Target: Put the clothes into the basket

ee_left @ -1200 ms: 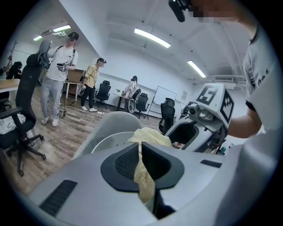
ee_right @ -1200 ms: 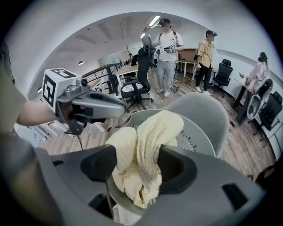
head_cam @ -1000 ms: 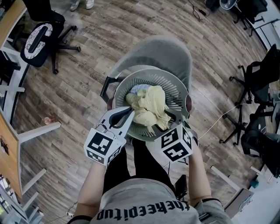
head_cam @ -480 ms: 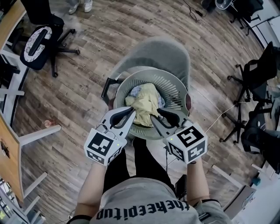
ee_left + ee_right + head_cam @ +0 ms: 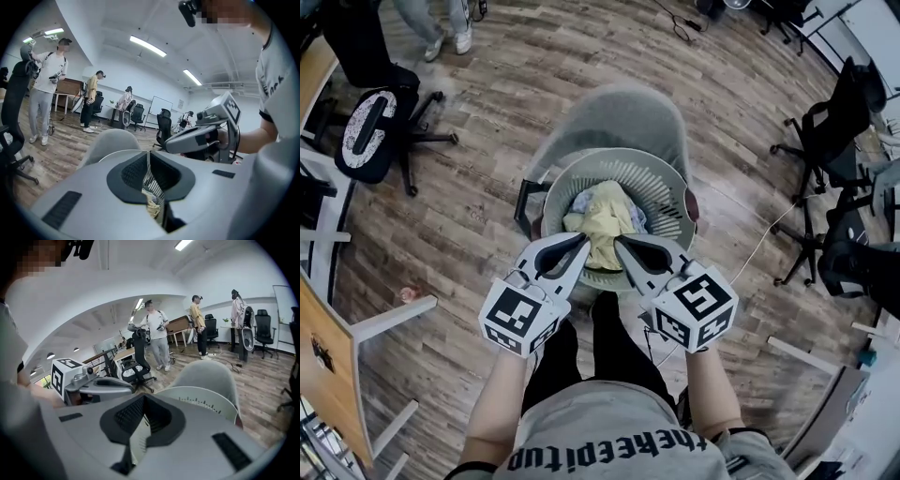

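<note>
A round grey-green basket [image 5: 667,184] stands on a grey chair [image 5: 619,112] in front of me. Inside it lie a yellow garment [image 5: 606,221] and a bluish cloth [image 5: 585,199]. My left gripper [image 5: 582,241] hangs over the basket's near rim, shut and empty; in the left gripper view its tips [image 5: 149,153] meet, with basket slats behind them. Beside it my right gripper [image 5: 619,244] has just closed with nothing between its jaws. The right gripper view shows its tips [image 5: 144,396] together above the basket rim [image 5: 202,400].
Black office chairs stand at the left [image 5: 370,122] and right [image 5: 830,127]. White desk legs [image 5: 386,315] are at the near left. A thin cable [image 5: 752,262] crosses the wooden floor on the right. A person's legs [image 5: 441,28] show at the far left.
The right gripper let go of the yellow garment, which dropped into the basket, then rose, rolled and closed. The left gripper lifted a little and stayed shut.
</note>
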Action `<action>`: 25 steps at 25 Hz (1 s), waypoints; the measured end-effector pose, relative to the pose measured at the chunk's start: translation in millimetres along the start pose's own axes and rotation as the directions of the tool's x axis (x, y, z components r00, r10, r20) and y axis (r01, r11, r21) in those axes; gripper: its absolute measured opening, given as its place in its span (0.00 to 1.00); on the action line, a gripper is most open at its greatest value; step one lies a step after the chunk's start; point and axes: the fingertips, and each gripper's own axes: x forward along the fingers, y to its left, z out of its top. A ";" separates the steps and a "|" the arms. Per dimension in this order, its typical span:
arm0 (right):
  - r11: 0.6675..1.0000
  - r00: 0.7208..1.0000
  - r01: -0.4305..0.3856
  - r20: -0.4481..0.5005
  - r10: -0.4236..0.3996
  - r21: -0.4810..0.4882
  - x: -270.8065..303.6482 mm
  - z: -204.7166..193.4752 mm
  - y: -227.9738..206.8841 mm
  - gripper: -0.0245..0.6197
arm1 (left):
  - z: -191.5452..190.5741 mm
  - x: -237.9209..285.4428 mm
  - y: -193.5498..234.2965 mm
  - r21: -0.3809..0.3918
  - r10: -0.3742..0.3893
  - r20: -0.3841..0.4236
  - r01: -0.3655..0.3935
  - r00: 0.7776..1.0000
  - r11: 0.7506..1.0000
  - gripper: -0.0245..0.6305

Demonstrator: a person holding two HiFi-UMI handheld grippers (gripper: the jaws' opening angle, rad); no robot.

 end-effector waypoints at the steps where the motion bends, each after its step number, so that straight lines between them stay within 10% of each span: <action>1: 1.000 1.000 0.007 0.023 -0.007 0.001 -1.9 2.0 1.9 0.05 | 2.7 -1.0 -2.7 0.006 -0.012 0.004 0.012 1.000 1.000 0.06; 25: 0.961 0.894 0.271 0.354 -0.274 0.060 -84.0 35.4 47.7 0.05 | 66.0 -38.1 -78.1 0.135 -0.296 0.118 0.280 0.948 0.951 0.06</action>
